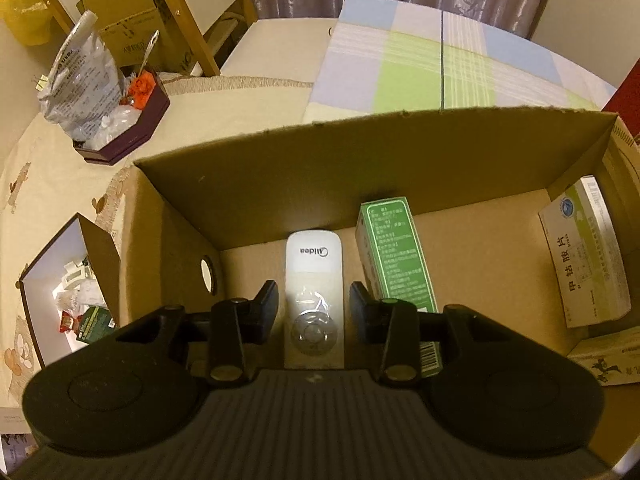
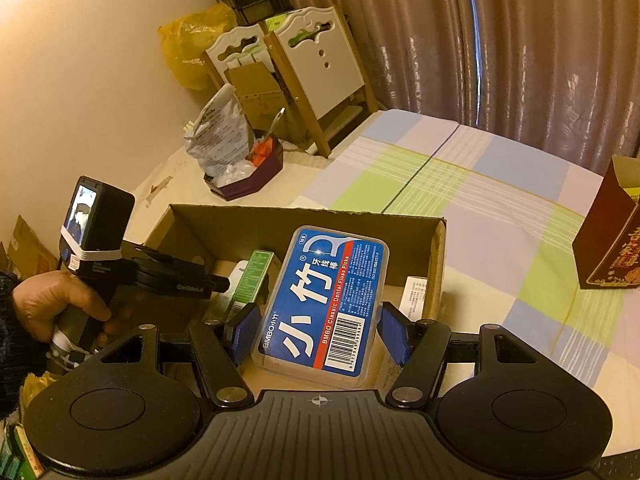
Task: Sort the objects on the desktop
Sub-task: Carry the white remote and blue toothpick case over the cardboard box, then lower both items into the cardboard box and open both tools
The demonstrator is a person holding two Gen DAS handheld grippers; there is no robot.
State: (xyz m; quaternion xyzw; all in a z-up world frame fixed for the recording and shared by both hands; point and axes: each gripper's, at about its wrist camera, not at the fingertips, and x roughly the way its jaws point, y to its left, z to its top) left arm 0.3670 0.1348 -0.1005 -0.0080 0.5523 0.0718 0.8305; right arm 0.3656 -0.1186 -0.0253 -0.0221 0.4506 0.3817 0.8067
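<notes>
- My right gripper (image 2: 316,326) has its blue pads (image 2: 394,336) spread to either side of the floss-pick case (image 2: 322,300). Each pad stands a little clear of the case's edge, so I judge I am not pinching it. The case lies tilted inside the cardboard box (image 2: 436,256), near the box's front edge.
- If I close off-centre, the smooth plastic case could twist or slide out, being wider than most of what I handle. It may also be propped on the things below it and could tip onto them.
- The case label reads "BMBO Classic Dental Floss Picks", with large white Chinese characters and a barcode.
- My left gripper (image 1: 314,306) is also spread, its black fingers straddling the white remote (image 1: 314,276) without touching it. The remote lies flat on the box floor, towards the left wall.
- The right finger sits just beside the green carton (image 1: 394,264); closing or lifting carelessly could nudge it over.
- The remote reads "Midea", seen upside down. The green carton's small print is too fine to read.
- By the right wall leans a white medicine box (image 1: 588,268) with Chinese lettering.
- Beyond the box, on the table's far-left corner, stands a dark tray (image 1: 132,136) of clutter.
</notes>
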